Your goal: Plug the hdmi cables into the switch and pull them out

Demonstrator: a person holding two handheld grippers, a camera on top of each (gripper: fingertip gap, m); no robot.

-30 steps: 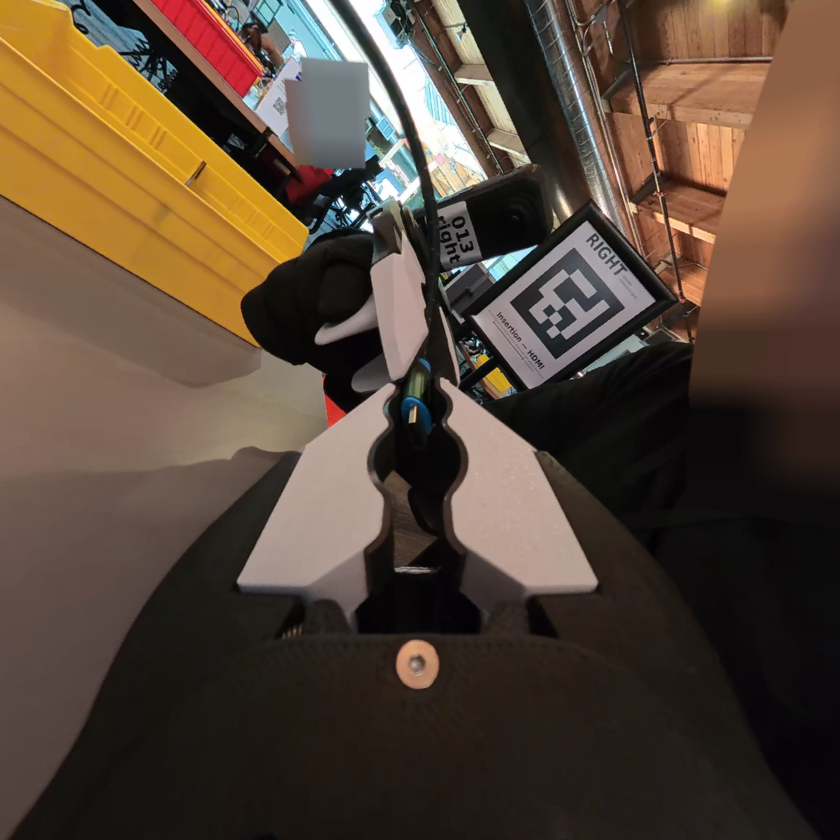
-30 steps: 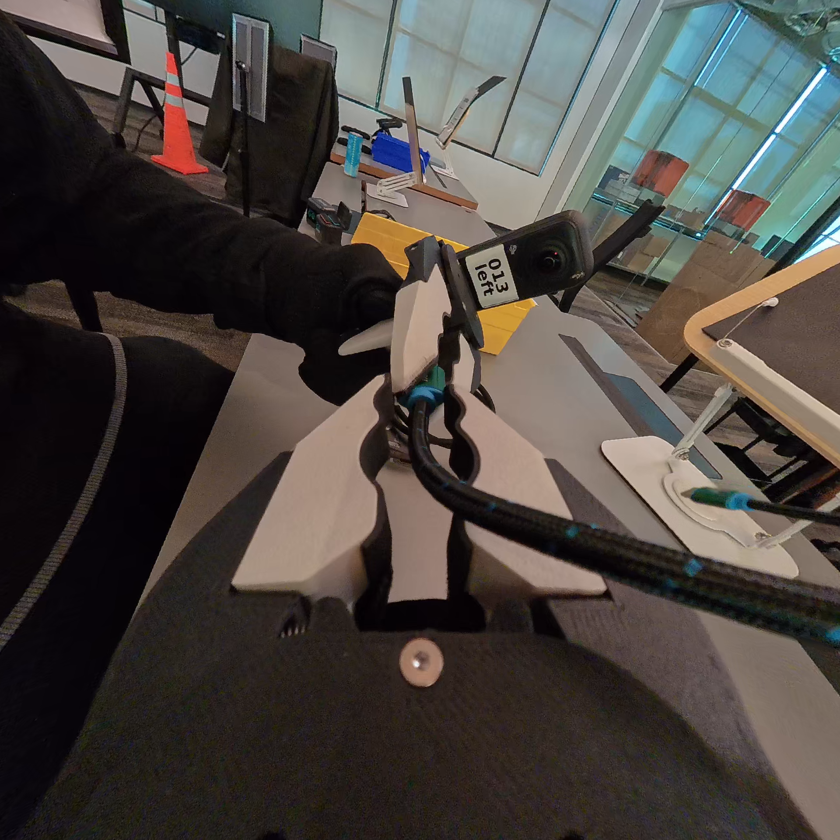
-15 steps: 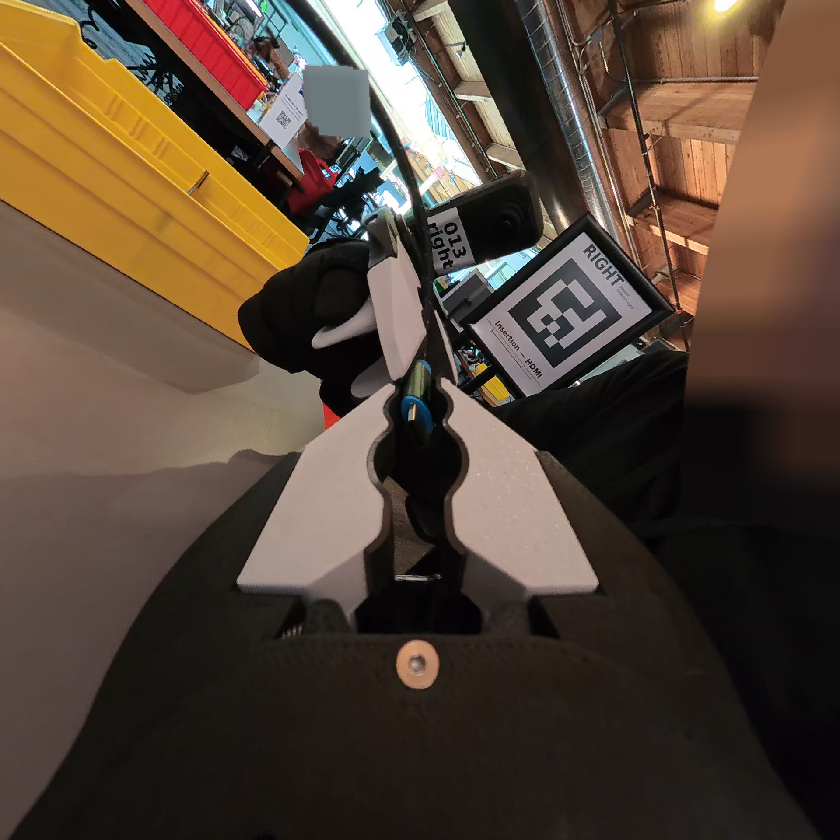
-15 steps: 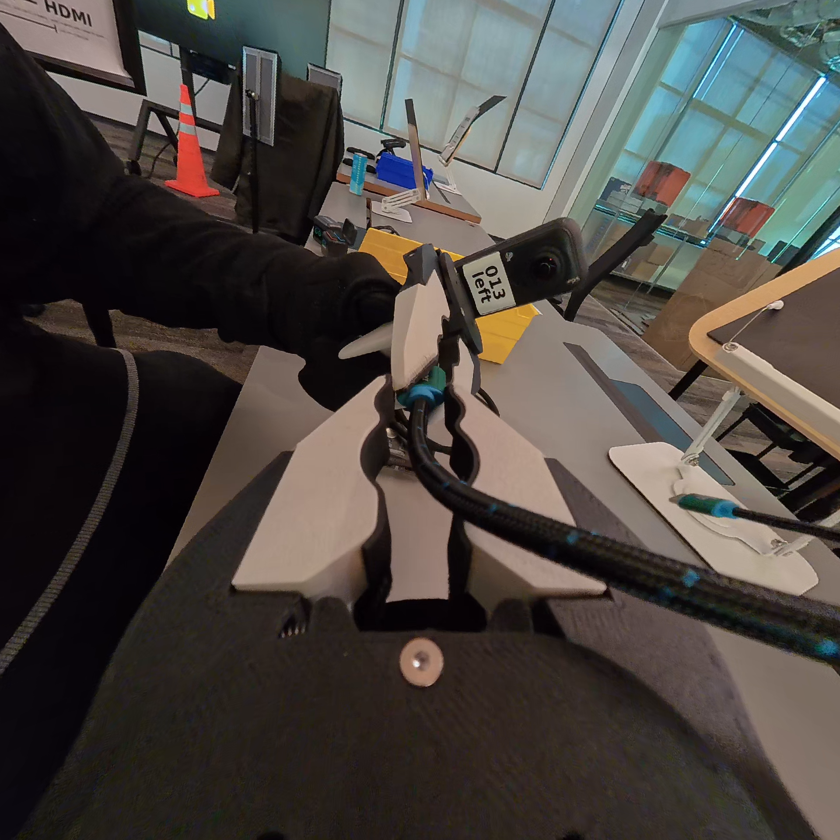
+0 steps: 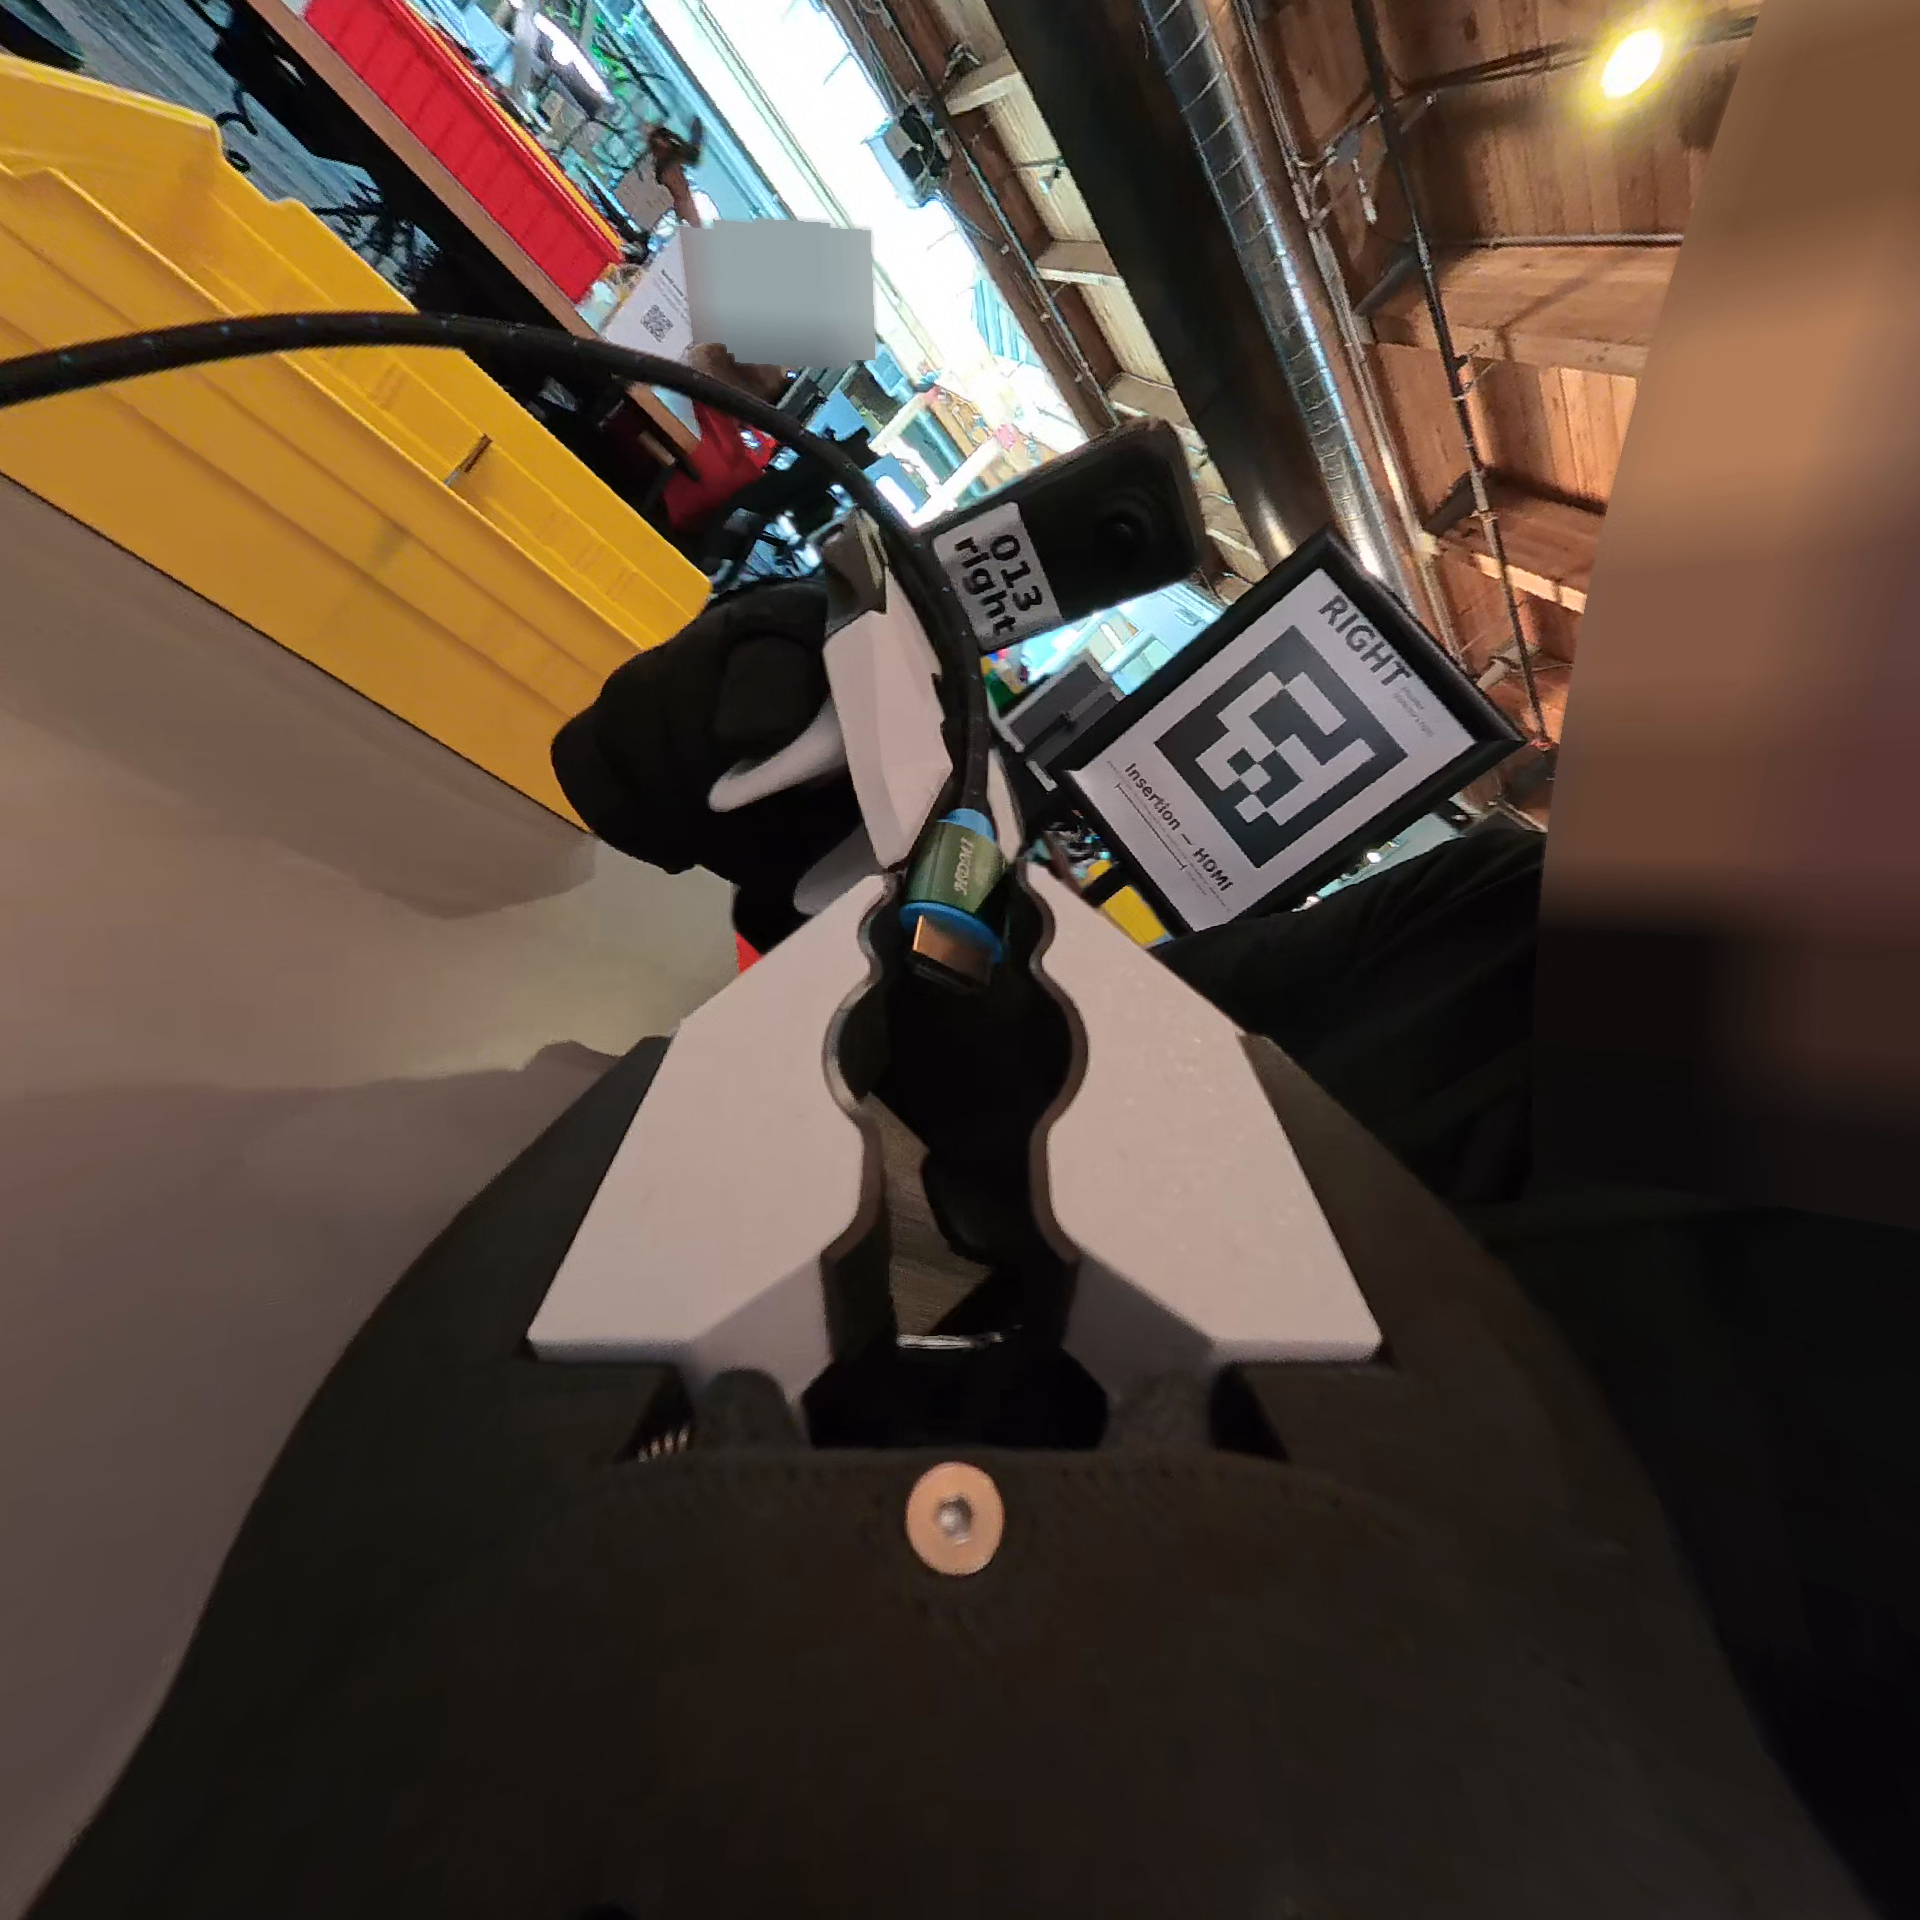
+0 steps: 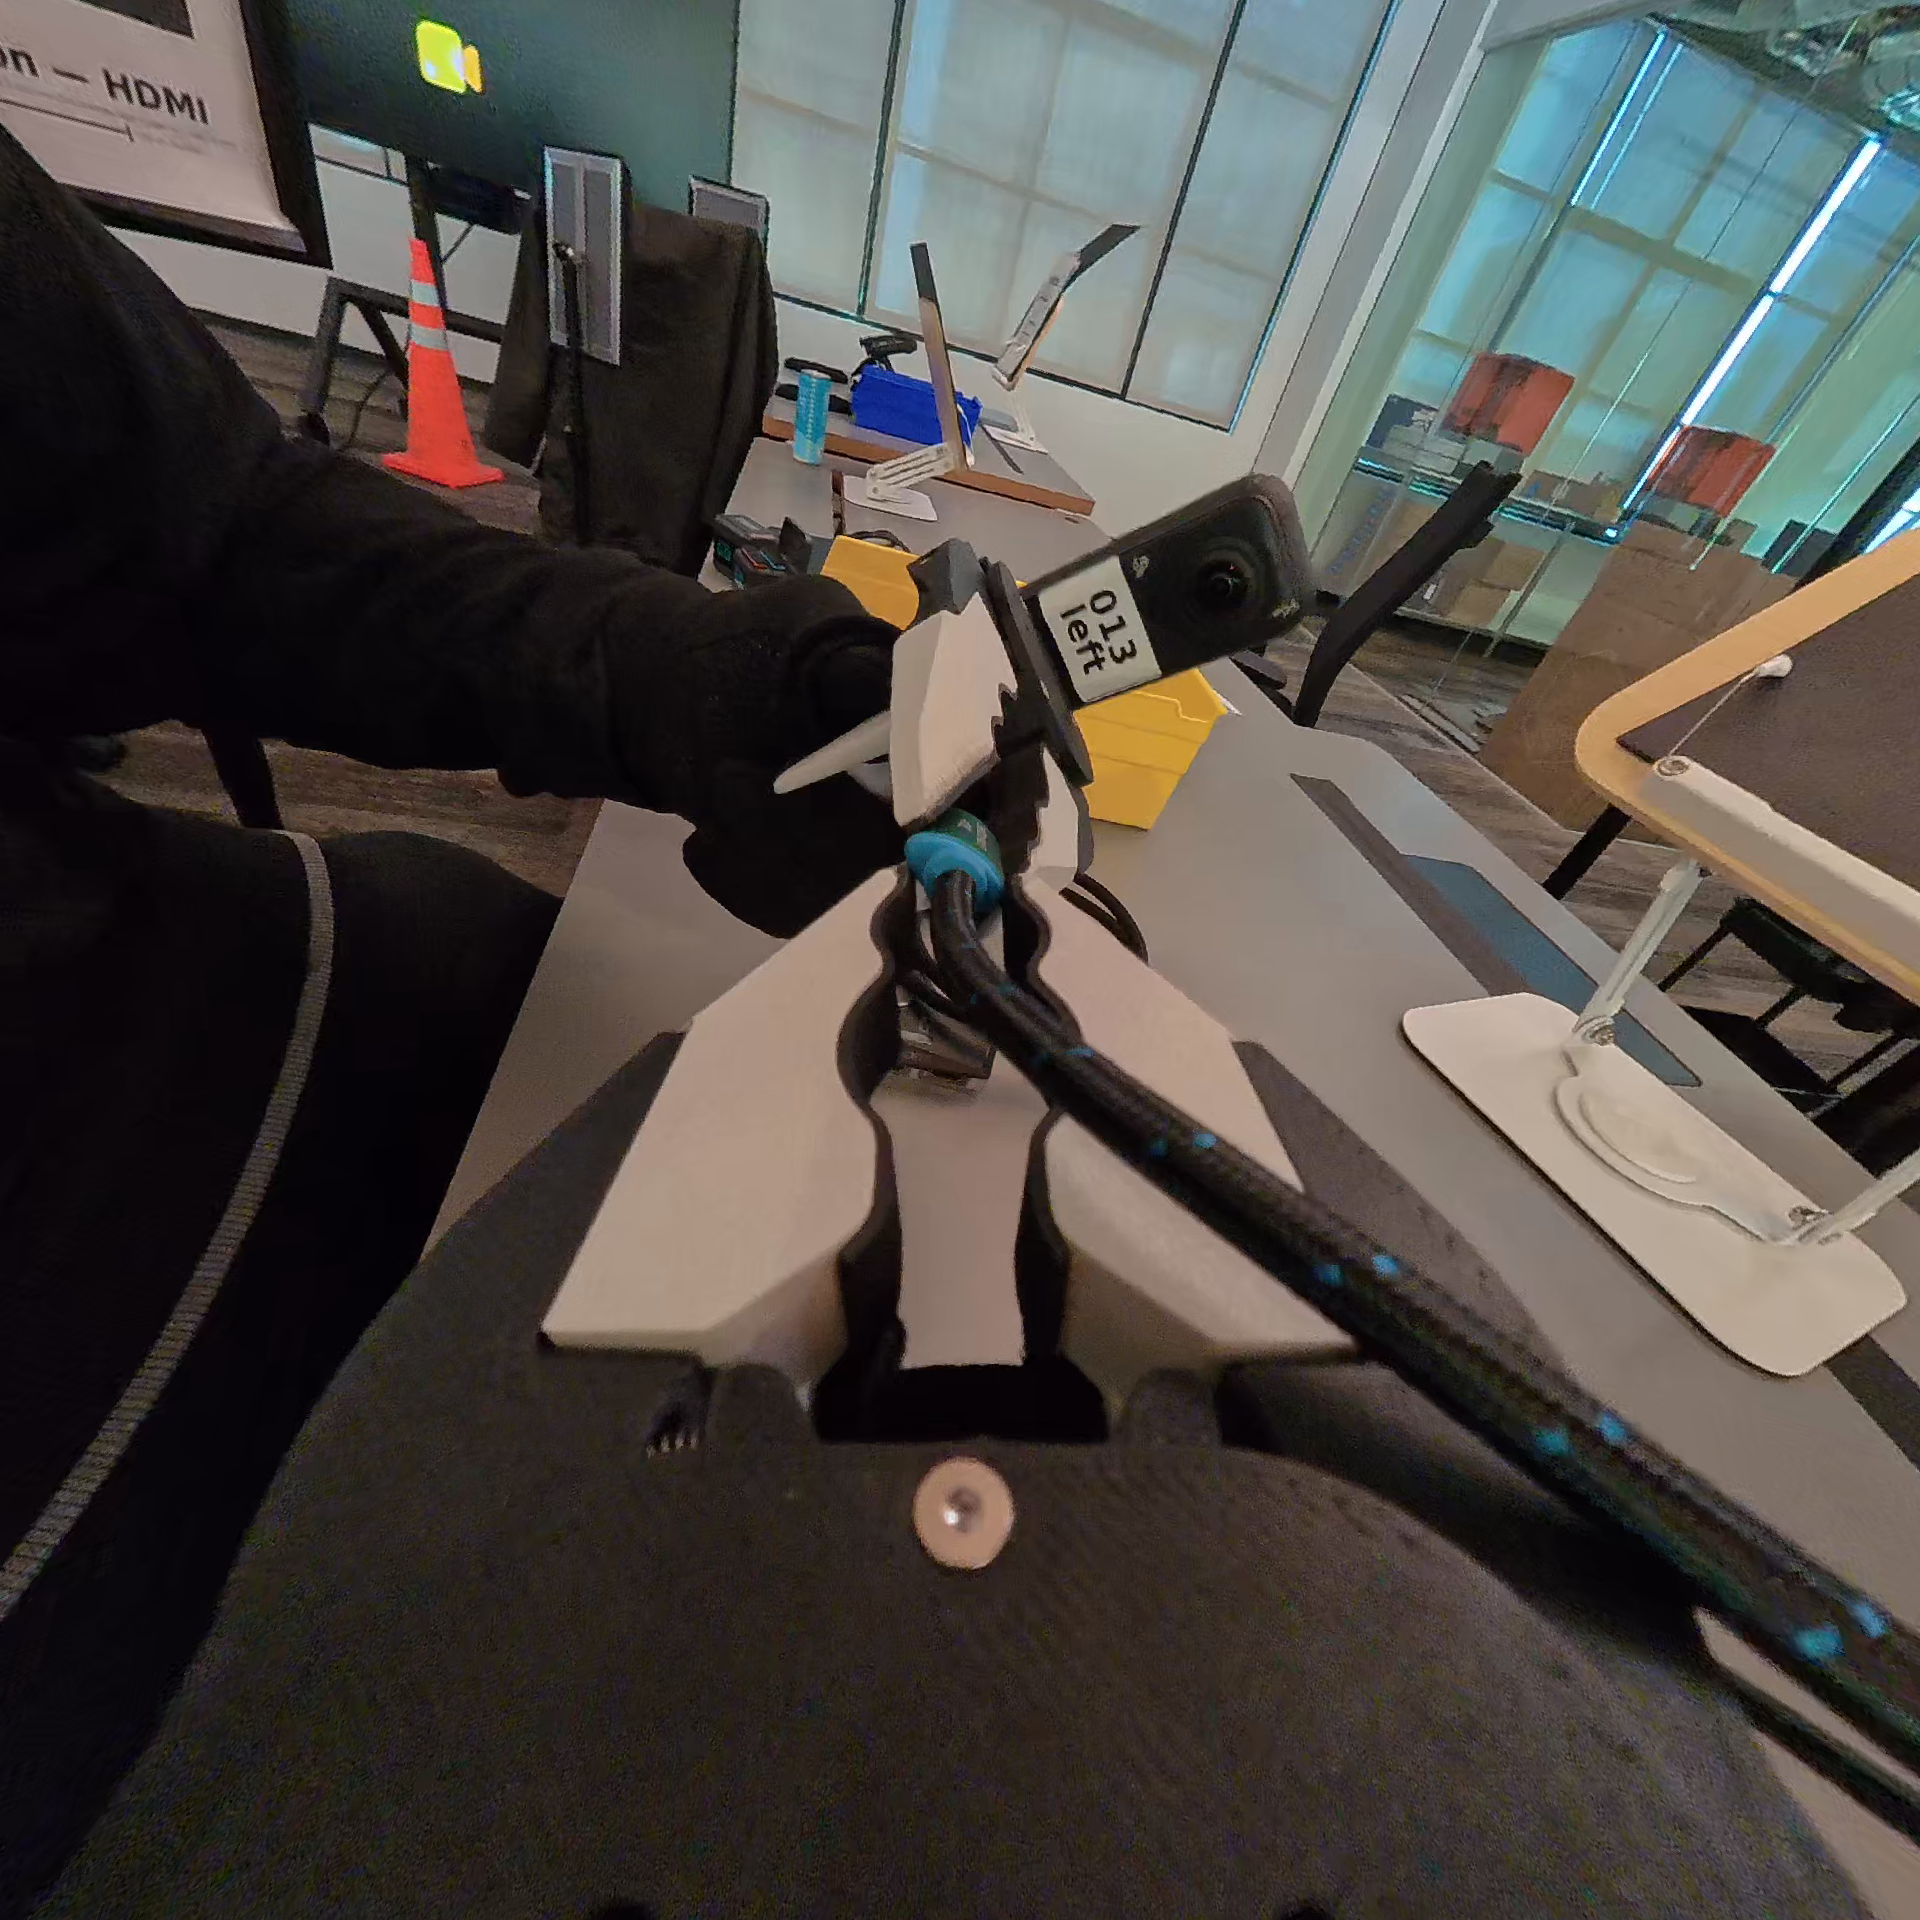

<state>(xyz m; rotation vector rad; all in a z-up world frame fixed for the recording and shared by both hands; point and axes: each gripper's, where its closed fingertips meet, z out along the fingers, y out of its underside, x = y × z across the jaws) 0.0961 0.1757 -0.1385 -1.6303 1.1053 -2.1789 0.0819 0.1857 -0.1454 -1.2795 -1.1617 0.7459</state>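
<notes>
1. Workshop room with tall windows point(image 6: 1039, 156). A grey table point(image 6: 1299, 935) lies under the work, a yellow bin point(image 5: 260, 416) behind it, and a framed marker sign point(image 5: 1278, 748) off to the side.
2. The two tongs meet tip to tip above the table.
3. The left gripper point(image 5: 956, 894) is clamped on a dark body set deep between its fingers. I take it for the switch point(image 5: 971, 1081), but its port is not visible.
4. The right gripper point(image 6: 951, 894) is closed around the plug end of the braided hdmi cable point(image 6: 1247, 1174), which trails off across one finger.
5. The plug point(image 5: 951, 862), green with a blue collar, sits at the left gripper's tips. Its metal nose is bare and points at the switch, just short of it, so it is not seated.
6. Judged step: plug out of the port, either lined up for insertion or freshly withdrawn. I cannot tell which.
7. If inserting, the next move calls for squaring the plug to the port, pushing straight along its axis, and bracing the switch with the left. The risk is a skewed entry or the cable's pull twisting the plug.
</notes>
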